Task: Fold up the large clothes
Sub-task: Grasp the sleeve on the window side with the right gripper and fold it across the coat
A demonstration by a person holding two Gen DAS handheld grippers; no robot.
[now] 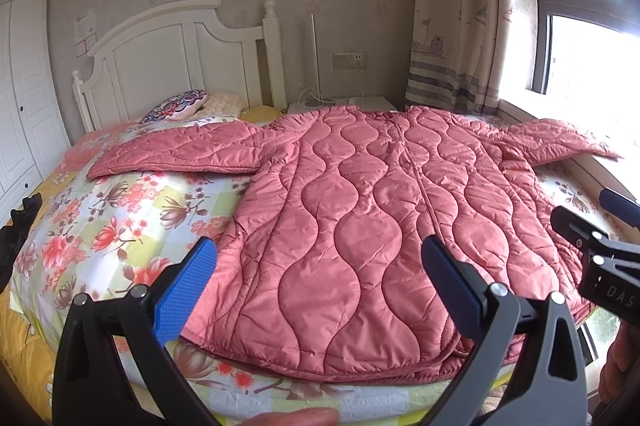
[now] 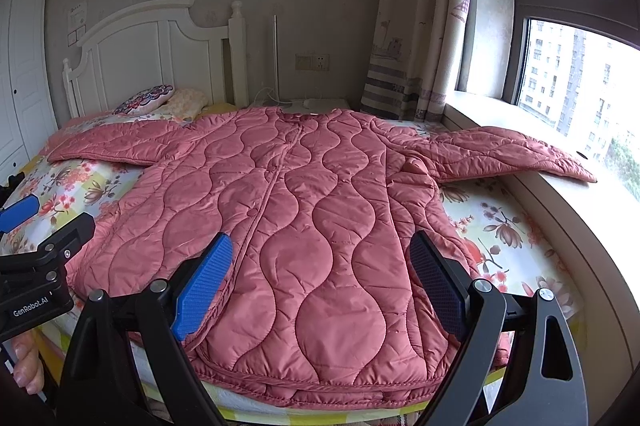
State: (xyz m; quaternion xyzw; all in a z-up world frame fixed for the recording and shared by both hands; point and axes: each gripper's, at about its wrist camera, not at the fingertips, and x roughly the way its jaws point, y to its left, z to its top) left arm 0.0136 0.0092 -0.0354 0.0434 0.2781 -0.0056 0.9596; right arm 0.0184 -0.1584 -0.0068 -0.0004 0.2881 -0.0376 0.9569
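A large pink quilted coat (image 1: 360, 210) lies flat, front up, on the flowered bed, hem toward me and both sleeves spread out. Its right sleeve (image 2: 516, 154) reaches onto the window sill. My left gripper (image 1: 320, 278) hovers open over the hem's left part, with nothing between its blue pads. Over the hem's middle my right gripper (image 2: 324, 282) also stands open and holds nothing. In the left wrist view the right gripper (image 1: 600, 238) shows at the right edge. In the right wrist view the left gripper (image 2: 40, 238) shows at the left edge.
The bed (image 1: 120, 218) has a white headboard (image 1: 172, 66) and pillows (image 1: 180, 106) at the far end. A window sill (image 2: 560, 210) and curtain (image 2: 420, 26) border the right side. A white wardrobe (image 1: 20, 106) stands at the left. A person's fingers (image 2: 28, 366) grip the handle.
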